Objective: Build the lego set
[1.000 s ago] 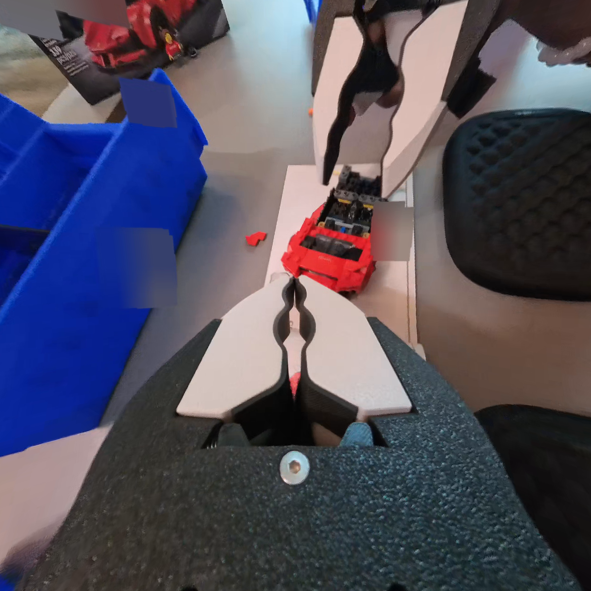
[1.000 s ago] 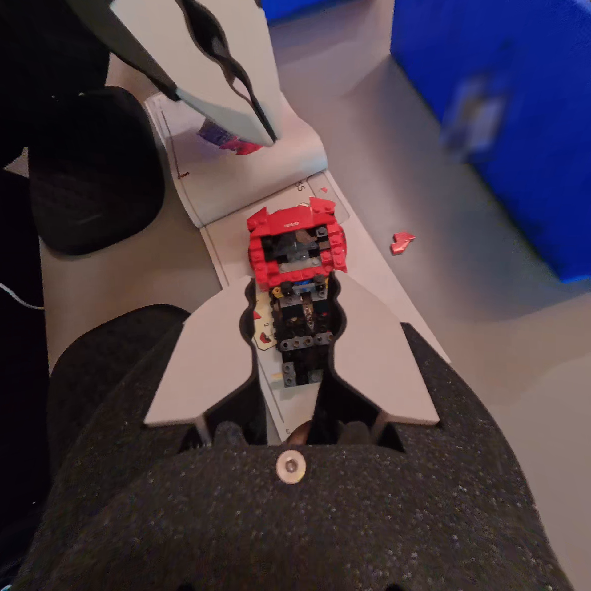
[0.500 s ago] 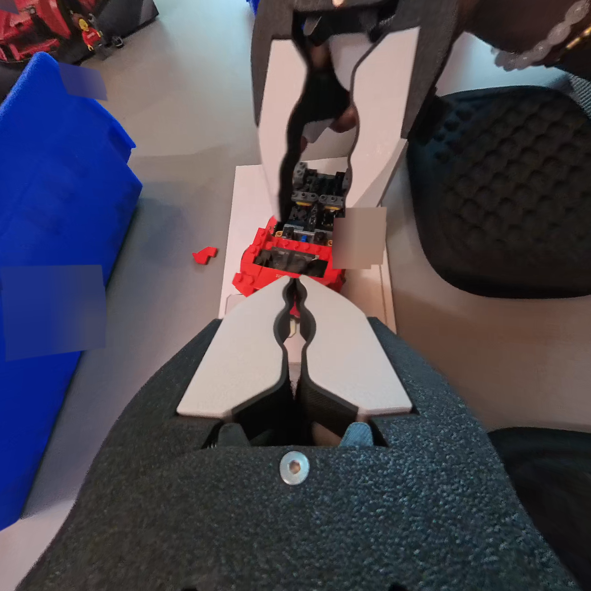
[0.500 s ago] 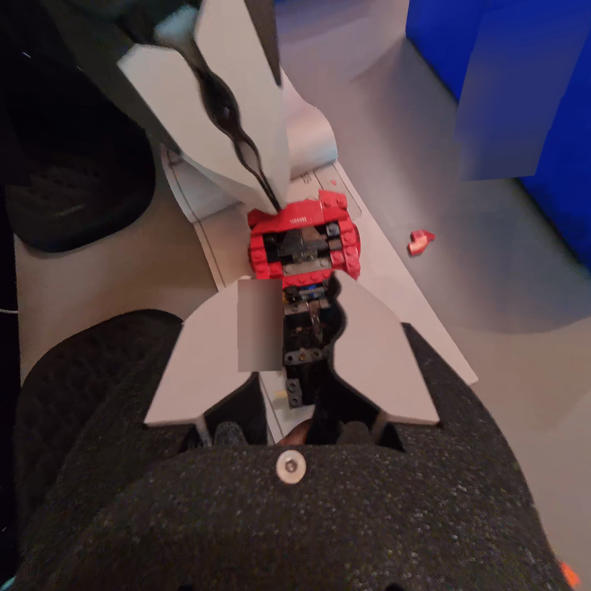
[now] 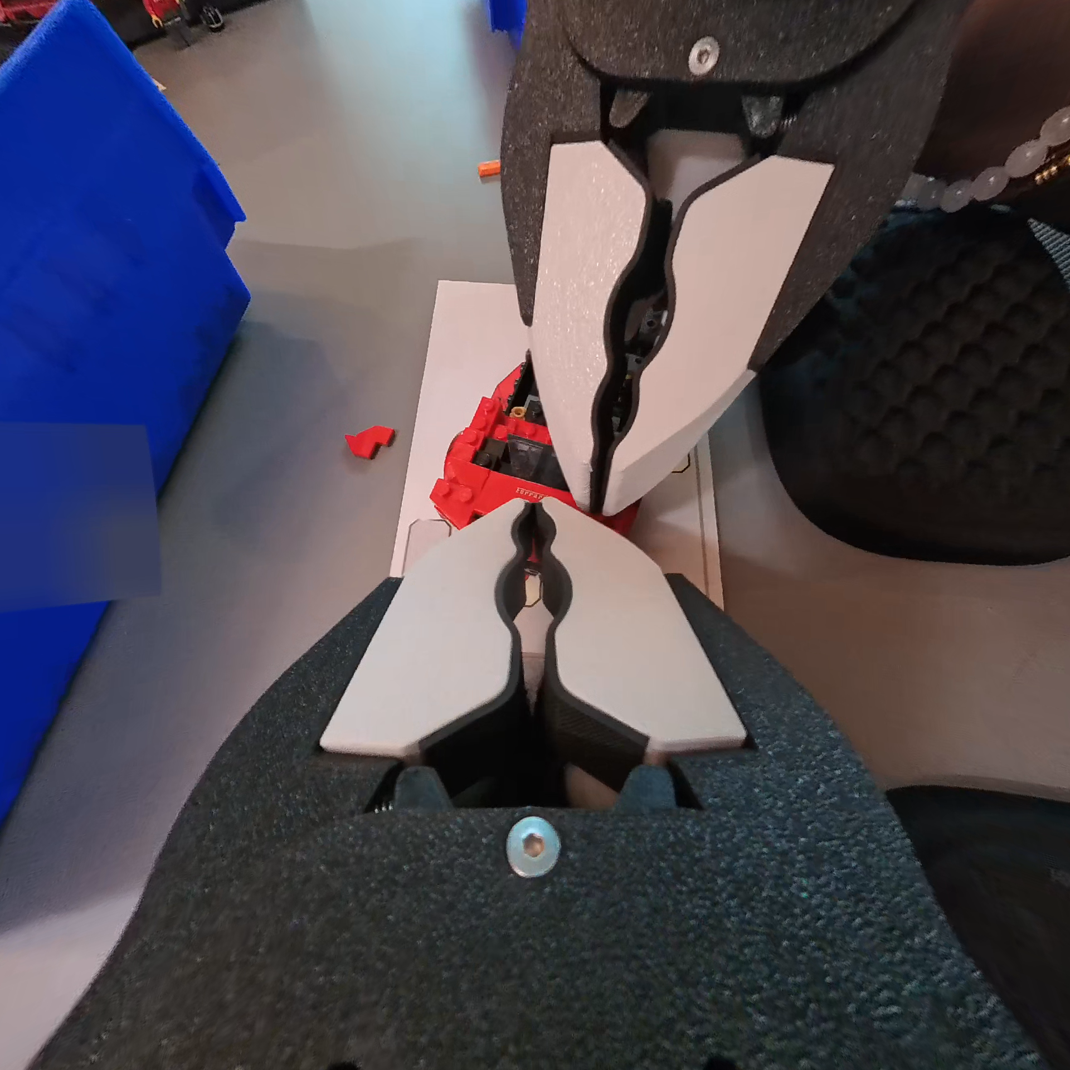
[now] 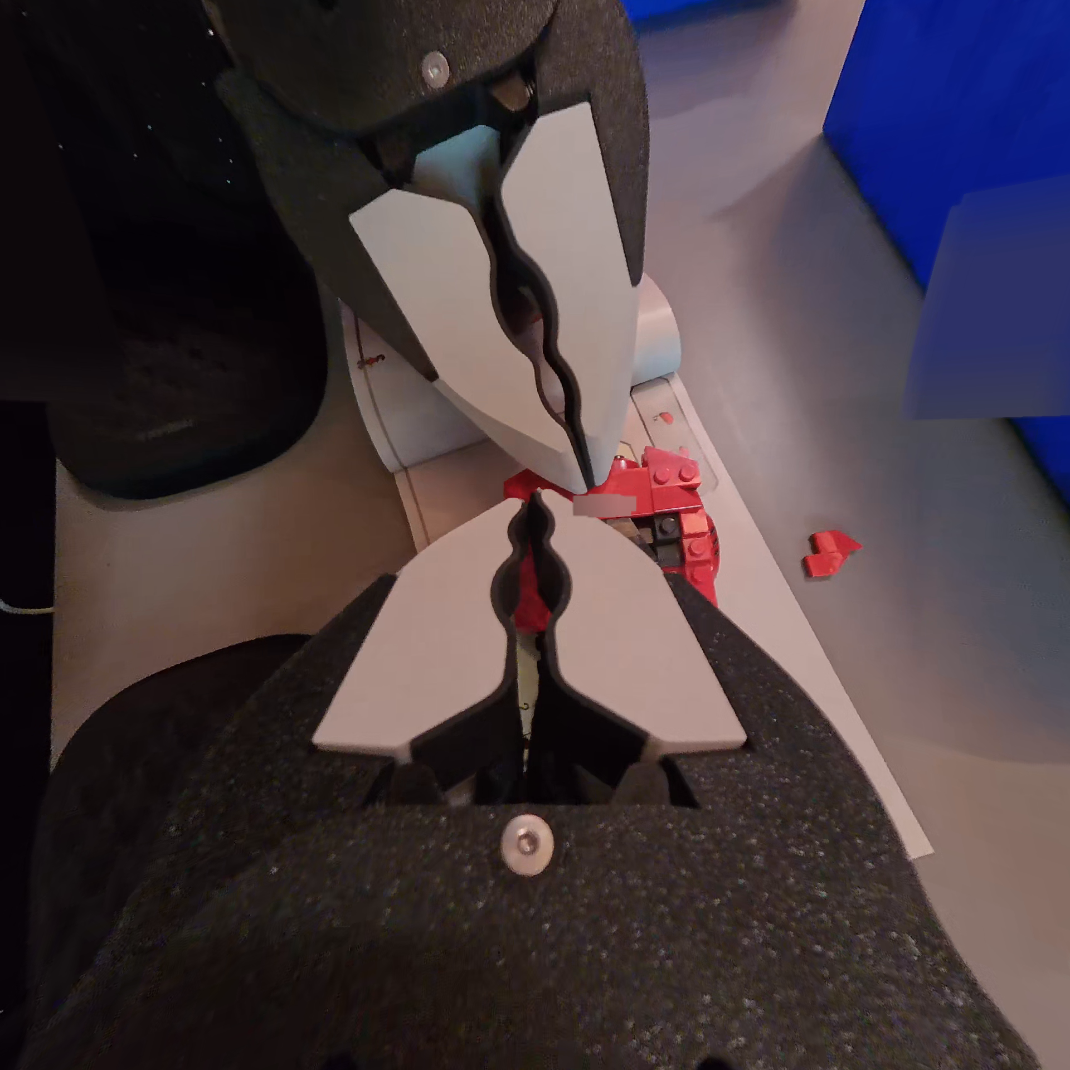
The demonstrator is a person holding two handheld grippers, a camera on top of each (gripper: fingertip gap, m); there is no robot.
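Grey tabletop [image 5: 324, 243], both grippers meeting tip to tip over the red Lego car [image 5: 492, 463].

Blue bins [image 5: 87, 289] flank the left; a loose red piece [image 5: 370, 441] waits beside the instruction booklet [image 5: 463, 347] holding the car. Left gripper [image 5: 531, 509] and right gripper [image 6: 532, 502], jaws together, seemingly press its front end.
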